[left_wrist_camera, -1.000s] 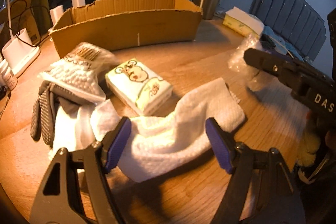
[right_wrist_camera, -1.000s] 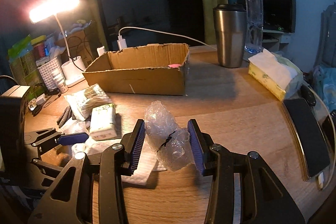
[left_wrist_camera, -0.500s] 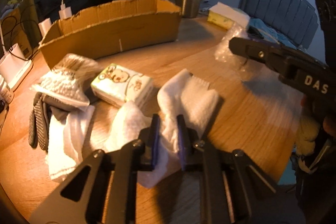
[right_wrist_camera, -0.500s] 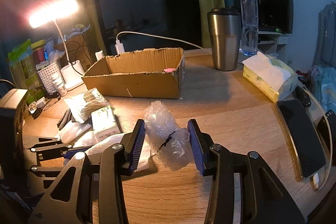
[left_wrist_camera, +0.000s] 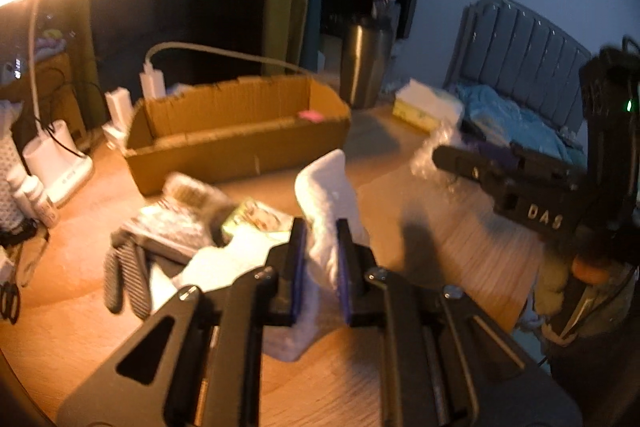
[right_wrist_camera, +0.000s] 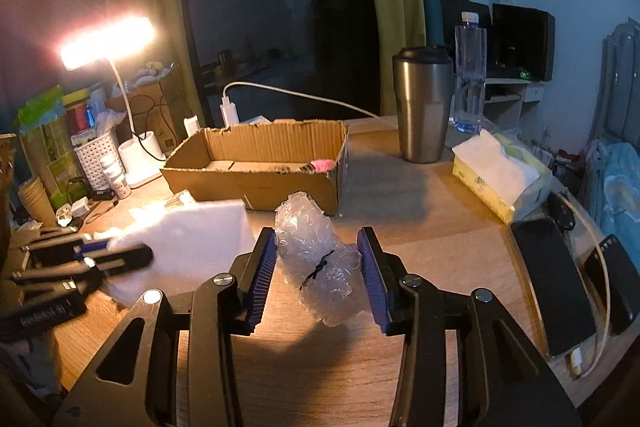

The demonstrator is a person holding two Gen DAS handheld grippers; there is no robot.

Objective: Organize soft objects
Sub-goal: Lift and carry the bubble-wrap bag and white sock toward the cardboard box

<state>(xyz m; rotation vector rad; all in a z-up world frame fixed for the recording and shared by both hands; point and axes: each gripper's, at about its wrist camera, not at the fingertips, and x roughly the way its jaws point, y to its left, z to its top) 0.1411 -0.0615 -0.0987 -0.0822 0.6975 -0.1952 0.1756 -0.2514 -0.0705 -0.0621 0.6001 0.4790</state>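
Note:
My left gripper [left_wrist_camera: 321, 269] is shut on a white towel [left_wrist_camera: 330, 195] and holds it lifted off the wooden table; the towel also shows in the right wrist view [right_wrist_camera: 188, 239]. My right gripper [right_wrist_camera: 318, 275] is open, its blue pads on either side of a crumpled clear bubble wrap [right_wrist_camera: 316, 259] that lies on the table. An open cardboard box [left_wrist_camera: 240, 131] stands behind, with a small pink item [right_wrist_camera: 322, 165] inside. A tissue pack [left_wrist_camera: 256, 219], a bagged item [left_wrist_camera: 176, 223] and grey gloves [left_wrist_camera: 124, 279] lie left of the towel.
A steel tumbler [right_wrist_camera: 422, 107], a water bottle [right_wrist_camera: 468, 75] and a tissue box [right_wrist_camera: 500, 179] stand at the back right. Phones [right_wrist_camera: 552, 283] lie at the right edge. A lit desk lamp [right_wrist_camera: 108, 43] and small bottles [right_wrist_camera: 114, 175] are at the left.
My left gripper closed on the white towel and has lifted it up off the table. The right gripper stays open around the bubble wrap.

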